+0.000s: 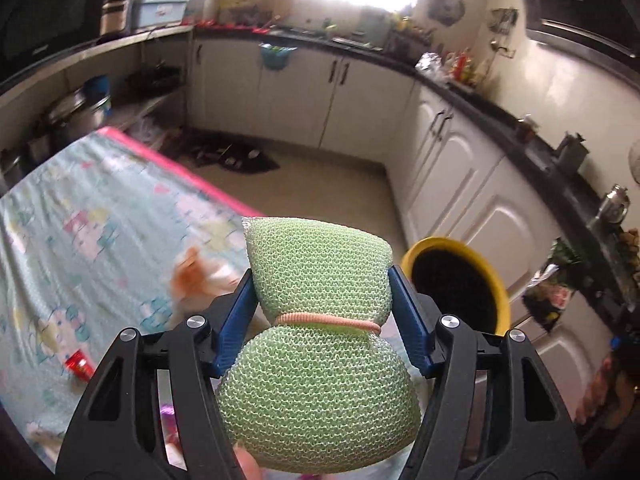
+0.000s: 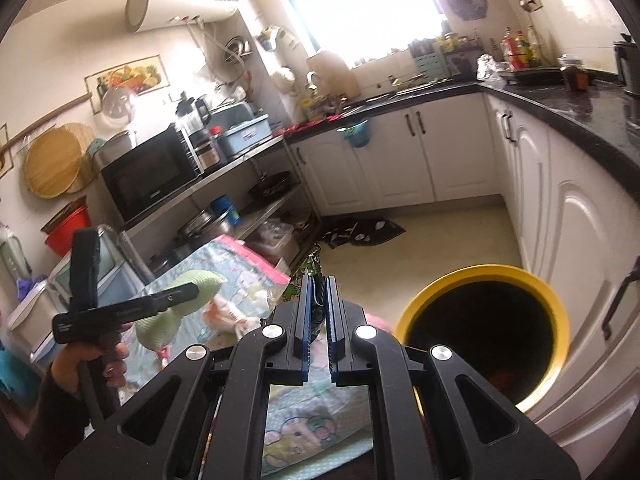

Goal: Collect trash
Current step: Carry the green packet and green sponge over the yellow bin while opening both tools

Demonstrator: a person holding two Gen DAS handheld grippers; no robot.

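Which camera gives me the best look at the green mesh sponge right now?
The left wrist view: the green mesh sponge fills the middle of the frame, squeezed between the blue pads of the left hand-held gripper, its orange band plain. The right wrist view shows the sponge only small and side-on at the left, partly hidden by that gripper.

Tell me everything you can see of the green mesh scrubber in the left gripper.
The green mesh scrubber is a soft, pale green netted pad, cinched at its middle by a peach elastic band into an hourglass shape. It stands roughly upright between the left gripper's blue pads, which press its waist from both sides. A fingertip shows at its lower edge. It is lifted above the patterned tablecloth, with the yellow-rimmed bin beyond on the right.
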